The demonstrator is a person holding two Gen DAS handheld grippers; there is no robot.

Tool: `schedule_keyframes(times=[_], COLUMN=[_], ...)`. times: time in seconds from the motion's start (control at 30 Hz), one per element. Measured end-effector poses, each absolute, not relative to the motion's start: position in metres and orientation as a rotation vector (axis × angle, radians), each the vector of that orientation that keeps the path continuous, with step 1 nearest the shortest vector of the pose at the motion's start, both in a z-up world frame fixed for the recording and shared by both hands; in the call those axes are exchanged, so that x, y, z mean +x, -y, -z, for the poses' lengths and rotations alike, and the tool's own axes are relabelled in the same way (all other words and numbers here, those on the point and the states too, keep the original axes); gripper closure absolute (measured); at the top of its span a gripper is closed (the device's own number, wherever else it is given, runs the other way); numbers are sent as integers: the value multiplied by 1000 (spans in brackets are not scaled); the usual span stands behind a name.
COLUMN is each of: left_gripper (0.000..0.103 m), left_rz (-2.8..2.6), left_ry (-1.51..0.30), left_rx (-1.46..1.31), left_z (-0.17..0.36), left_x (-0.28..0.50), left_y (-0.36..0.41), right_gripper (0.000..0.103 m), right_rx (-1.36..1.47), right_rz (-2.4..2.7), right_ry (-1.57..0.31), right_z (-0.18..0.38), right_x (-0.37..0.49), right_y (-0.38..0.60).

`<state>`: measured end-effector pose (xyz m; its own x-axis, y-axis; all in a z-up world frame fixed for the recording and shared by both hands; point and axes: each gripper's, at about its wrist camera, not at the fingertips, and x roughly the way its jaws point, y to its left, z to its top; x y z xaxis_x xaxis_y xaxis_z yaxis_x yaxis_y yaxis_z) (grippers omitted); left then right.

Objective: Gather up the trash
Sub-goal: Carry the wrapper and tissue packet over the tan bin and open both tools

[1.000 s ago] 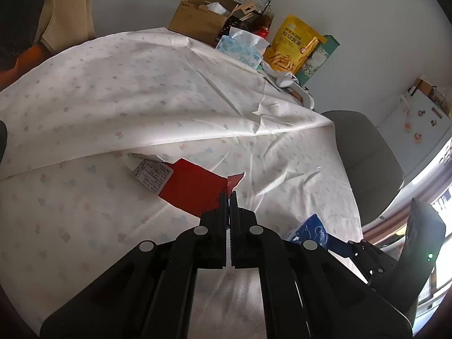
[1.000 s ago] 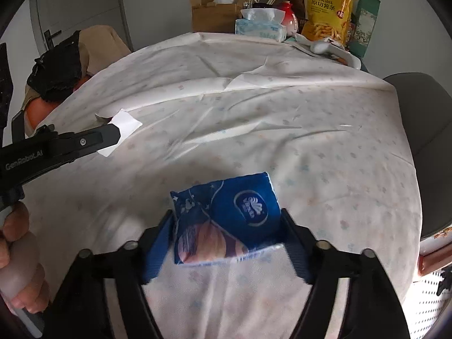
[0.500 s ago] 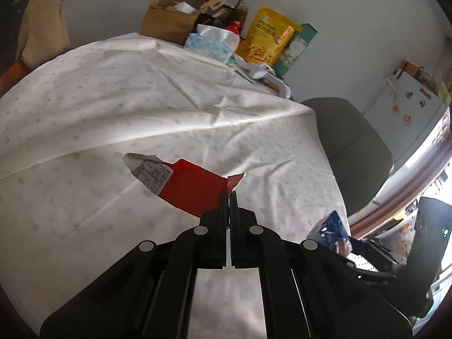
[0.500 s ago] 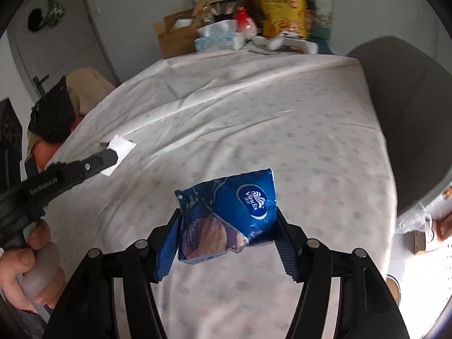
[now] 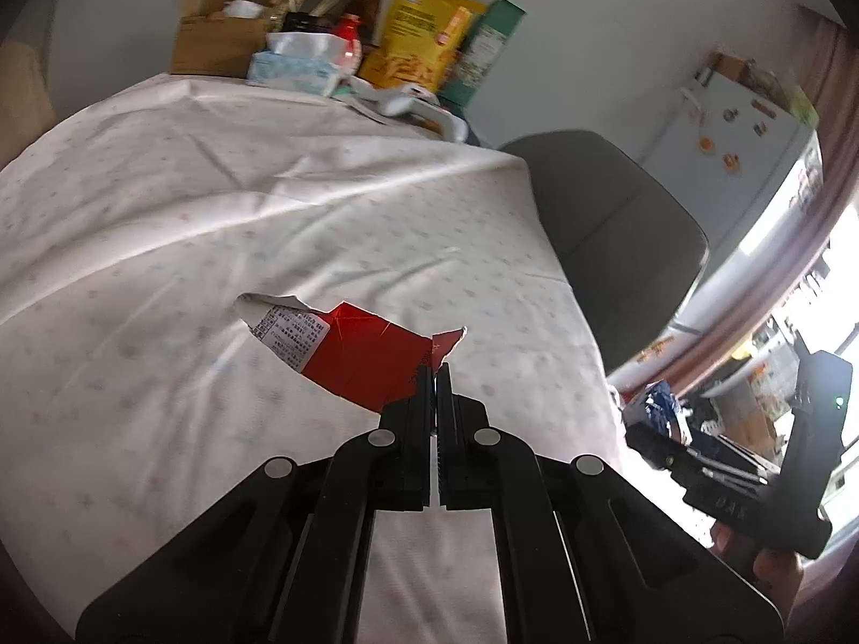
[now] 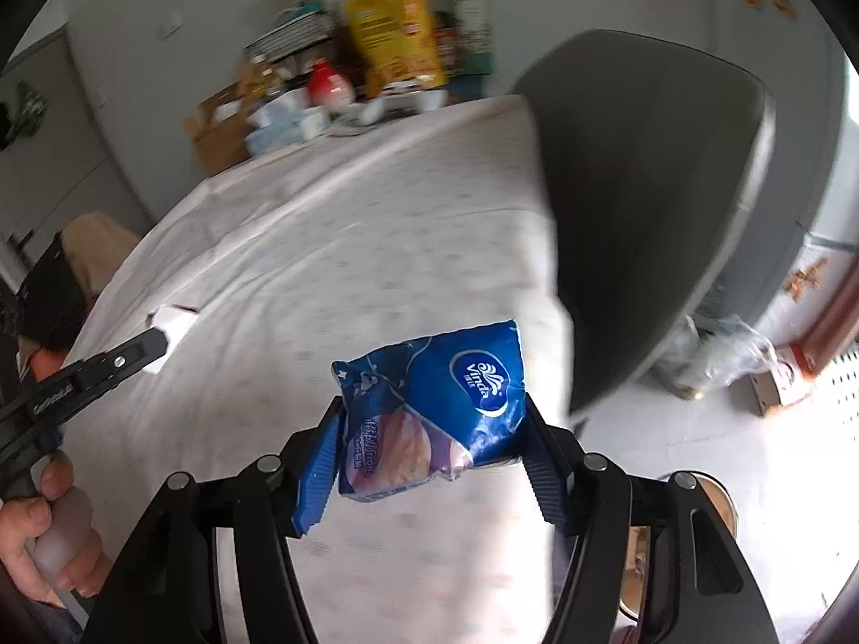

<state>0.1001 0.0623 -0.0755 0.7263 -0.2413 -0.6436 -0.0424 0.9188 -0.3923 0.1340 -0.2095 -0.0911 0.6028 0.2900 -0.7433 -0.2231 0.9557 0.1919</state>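
Observation:
My left gripper [image 5: 434, 375] is shut on the edge of a torn red wrapper [image 5: 358, 355] with a white label, held just above the tablecloth [image 5: 225, 204]. My right gripper [image 6: 429, 456] is shut on a crumpled blue tissue packet [image 6: 440, 402], lifted above the table's right edge near the grey chair. In the left wrist view the right gripper [image 5: 660, 429] with the blue packet [image 5: 657, 402] shows off the table's right side. In the right wrist view the left gripper [image 6: 155, 343] shows at the left with the wrapper's white end [image 6: 174, 319].
Clutter stands at the table's far end: a cardboard box [image 5: 215, 45], a tissue box [image 5: 292, 61], a yellow snack bag [image 5: 413, 32] and a green box [image 5: 483, 48]. A grey chair [image 6: 660, 204] stands right of the table. A plastic bag [image 6: 719, 349] lies on the floor.
Both grippers have lifted and swung right with their items. The right gripper has carried the blue packet from over the table to its right edge by the chair.

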Motion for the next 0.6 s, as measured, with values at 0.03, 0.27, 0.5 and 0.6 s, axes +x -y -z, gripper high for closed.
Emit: schedule_keyframes(times=[0.03, 0.27, 0.5, 0.6], left_gripper=[100, 100, 100, 100], left_rz=[126, 205, 289, 334], left_ry=[-759, -775, -787, -798], left_rx=[-391, -342, -280, -247], left_z=[75, 71, 65, 64], left_x=[102, 114, 130, 137], left_y=[-54, -12, 40, 69], right_gripper=[42, 42, 42, 42], right_rx=[91, 157, 223, 244], right_rz=[-283, -170, -85, -46], right_ry=[-873, -850, -835, -836], right_z=[92, 93, 101, 106], right_x=[135, 135, 127, 124], right_y=[217, 278, 335, 357])
